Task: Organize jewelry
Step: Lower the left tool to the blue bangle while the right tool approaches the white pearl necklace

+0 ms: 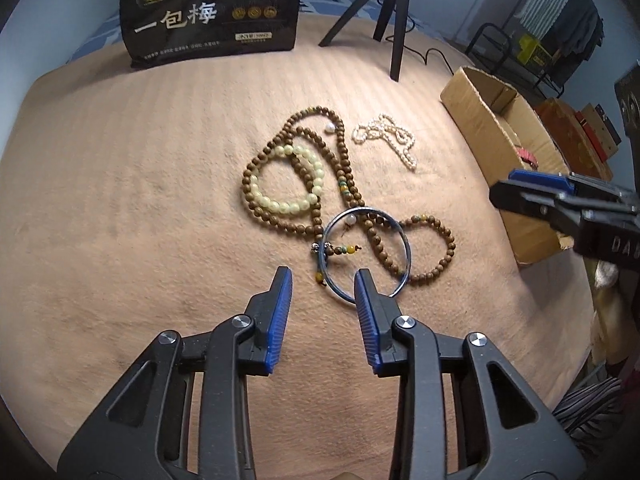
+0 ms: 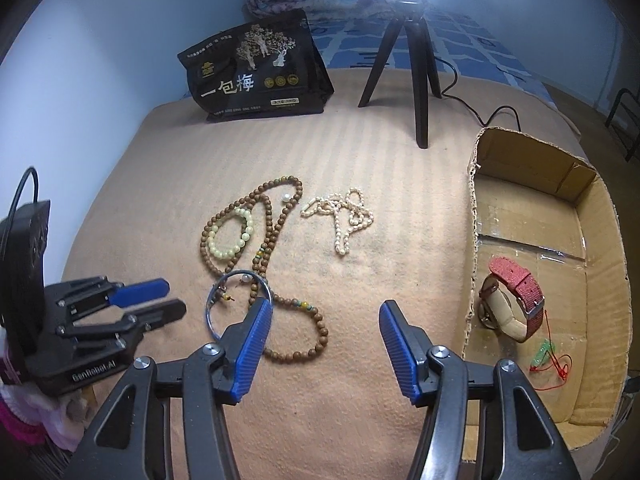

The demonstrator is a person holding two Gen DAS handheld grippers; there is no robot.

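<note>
So: bed with a tan striped blanket fills most of both views, blue patterned sheet at the far end. Cardboard box sits open at right of the right wrist view, right edge of the left wrist view too. Black snack bag stands upright at upper left; black tripod just right of it, cable trailing toward the box.

Left gripper at bottom centre of its own view, fingers wide apart, holding nothing; its right finger tip overlaps the near rim of the blue bangle, contact cannot be told. Same gripper appears at lower left of the right wrist view. Right gripper at bottom centre of its view, fingers wide, empty, hanging over the blanket between the beads and the box; seen at right edge of the left view.

Jewelry mid-frame on the blanket: long brown wooden bead strand looped in a rough figure eight, bangle lying over its lower crossing. Pale yellow bead bracelet lies inside the strand's upper-left loop. White pearl strand bunched just right of the brown beads, apart from them. Inside the box: watch with a red fabric strap, and a small green charm on red string near it.
</note>
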